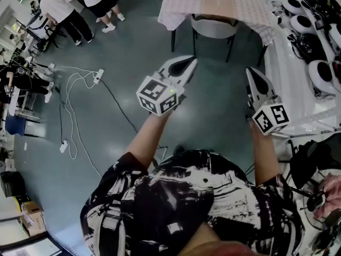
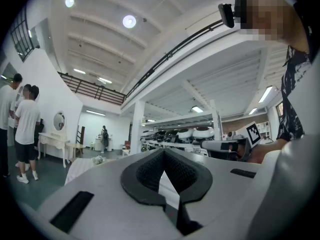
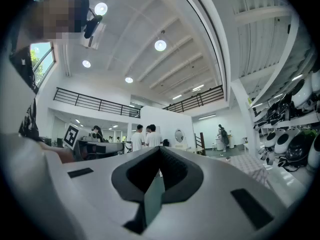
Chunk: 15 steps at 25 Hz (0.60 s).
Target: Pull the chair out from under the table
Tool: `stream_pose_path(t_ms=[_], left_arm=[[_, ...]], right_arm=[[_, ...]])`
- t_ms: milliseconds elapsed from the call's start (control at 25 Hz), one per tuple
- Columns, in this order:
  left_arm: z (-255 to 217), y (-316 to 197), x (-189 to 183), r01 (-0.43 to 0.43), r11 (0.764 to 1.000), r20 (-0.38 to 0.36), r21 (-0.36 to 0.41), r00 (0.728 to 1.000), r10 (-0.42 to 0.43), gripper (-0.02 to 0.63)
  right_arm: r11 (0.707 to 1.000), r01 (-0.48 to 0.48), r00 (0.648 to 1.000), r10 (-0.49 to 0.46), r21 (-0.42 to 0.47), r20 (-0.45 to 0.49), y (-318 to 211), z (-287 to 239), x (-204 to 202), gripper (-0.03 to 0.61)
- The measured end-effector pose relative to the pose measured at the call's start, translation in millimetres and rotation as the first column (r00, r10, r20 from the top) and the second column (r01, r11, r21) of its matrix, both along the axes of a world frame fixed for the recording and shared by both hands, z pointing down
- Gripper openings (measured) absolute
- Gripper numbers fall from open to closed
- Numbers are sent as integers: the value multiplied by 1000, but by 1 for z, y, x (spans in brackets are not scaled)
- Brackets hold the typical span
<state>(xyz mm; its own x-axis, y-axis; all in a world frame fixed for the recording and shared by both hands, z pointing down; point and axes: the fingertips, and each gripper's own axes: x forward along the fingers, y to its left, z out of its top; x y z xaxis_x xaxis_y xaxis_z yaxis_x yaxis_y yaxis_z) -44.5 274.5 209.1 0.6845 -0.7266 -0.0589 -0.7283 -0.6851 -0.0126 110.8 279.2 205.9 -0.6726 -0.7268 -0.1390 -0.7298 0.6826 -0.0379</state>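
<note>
Left gripper [image 1: 187, 64]: jaws pressed together with nothing between them, held out over the floor [image 1: 133, 52].
Right gripper [image 1: 253, 74]: also closed and empty, beside the left one.
Chair [image 1: 214, 28]: tucked under the near edge of the table [image 1: 178, 7], its curved backrest facing the person.
Direction: ahead of both tips and well apart from them, with open floor between; it lies right of the left gripper's line and left of the right's.
Long axis: the backrest runs crosswise, along the table's near edge.
Nearer hand: probably the left, by a little.
Coming move: walk closer, open the jaws, take the backrest, draw it back.
Cable [image 1: 114, 97]: lies off to the left, likely clear of the path.
</note>
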Motion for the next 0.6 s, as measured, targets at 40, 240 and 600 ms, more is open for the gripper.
stream_pose_path(t_ms=[40,240,600], left_arm=[[0,0,2,0,1000,-1,0,1000,0,0],[6,-1,5,-1,1000,-4,-3,1000,1,0],[1,1,2,-7,1000,-4,-1,1000,7,0]], right_arm=[[1000,0,1000,0,0,0,0,0,2,-9],[1000,1,1000,-1,-2,0,-1,6,5,-9],[1000,10,1000,-10,-5,14,-2,3,3,-9]])
